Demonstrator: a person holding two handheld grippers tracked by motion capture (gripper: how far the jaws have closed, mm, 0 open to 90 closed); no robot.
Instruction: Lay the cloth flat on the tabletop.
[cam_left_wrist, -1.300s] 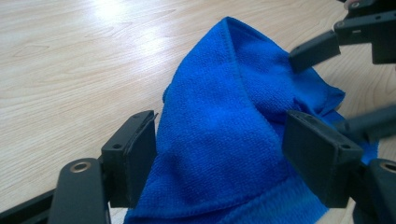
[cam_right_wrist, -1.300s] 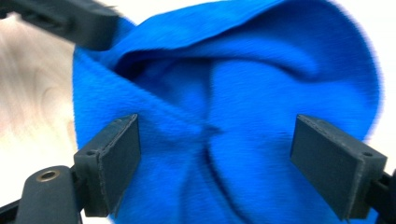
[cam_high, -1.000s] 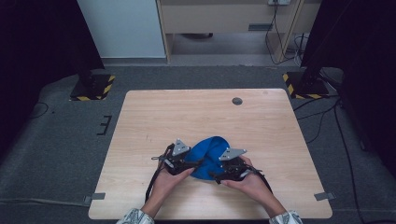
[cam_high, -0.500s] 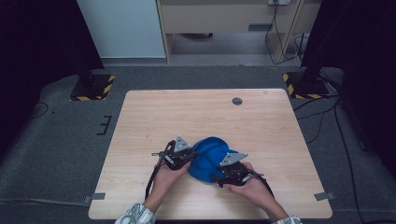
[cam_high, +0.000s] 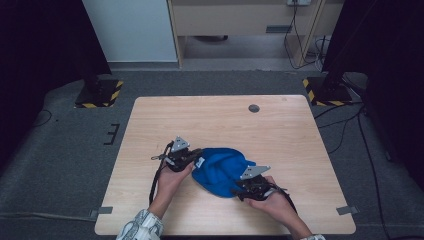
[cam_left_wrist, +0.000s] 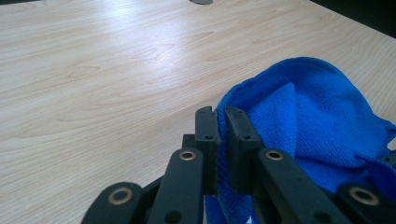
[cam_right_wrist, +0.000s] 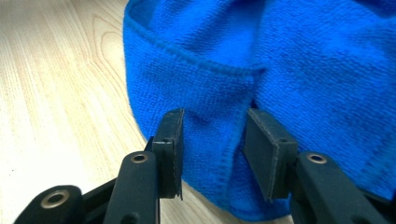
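The blue cloth lies bunched on the wooden table, near its front edge, between your two hands. Your left gripper has just been closing and pinches the cloth's left edge. Your right gripper has been closing too; a fold sits between its jaws, which remain apart.

We see a light wooden worktop with a small round grey disc near its far edge, on grey carpet. Behind stand a white panel and a beige cabinet. Black stands with yellow-striped bases flank it, and cables trail right.
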